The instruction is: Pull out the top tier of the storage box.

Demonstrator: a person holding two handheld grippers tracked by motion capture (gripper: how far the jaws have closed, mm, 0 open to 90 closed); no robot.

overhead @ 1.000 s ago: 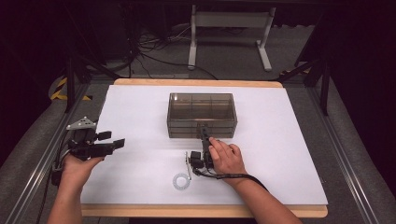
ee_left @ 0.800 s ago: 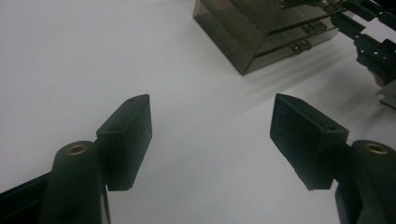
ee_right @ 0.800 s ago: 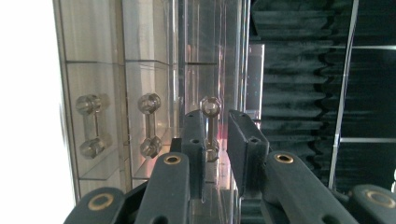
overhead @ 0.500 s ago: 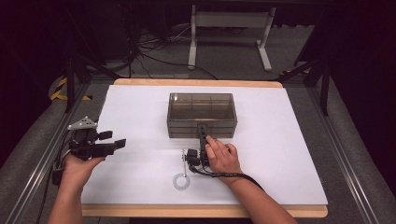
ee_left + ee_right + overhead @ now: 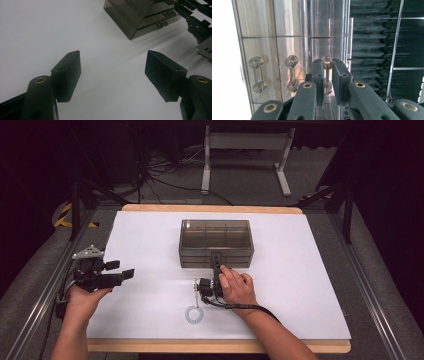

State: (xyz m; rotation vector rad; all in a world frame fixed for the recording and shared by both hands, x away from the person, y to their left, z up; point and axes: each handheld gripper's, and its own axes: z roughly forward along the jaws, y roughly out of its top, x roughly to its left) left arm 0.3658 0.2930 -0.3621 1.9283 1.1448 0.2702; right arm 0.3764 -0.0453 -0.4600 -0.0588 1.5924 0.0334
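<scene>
1. The drawer box point(image 5: 216, 243) is a smoky, see-through cabinet with three shallow drawers stacked one above another, each fronted by a clear bar handle with faceted ends. It stands straight ahead of the right gripper point(image 5: 327, 65), whose camera sees it turned on its side.
2. The top drawer's handle point(image 5: 327, 62) sits between that gripper's two pads; the other two handles point(image 5: 292, 72) lie off to the gripper's left in its own view.
3. The jaws have just been closing and now stand narrow around the handle, seemingly pinching it, though I cannot tell if both pads press on it.
4. Step in hand, as I judge it: securing the handle to open that drawer.
5. The next move calls for a firm pinch and a straight pull back toward the person, keeping the box from sliding.
6. The left gripper point(image 5: 113, 72) hovers well off to the left, jaws spread, nothing between them, over the white table point(image 5: 140, 245).
</scene>
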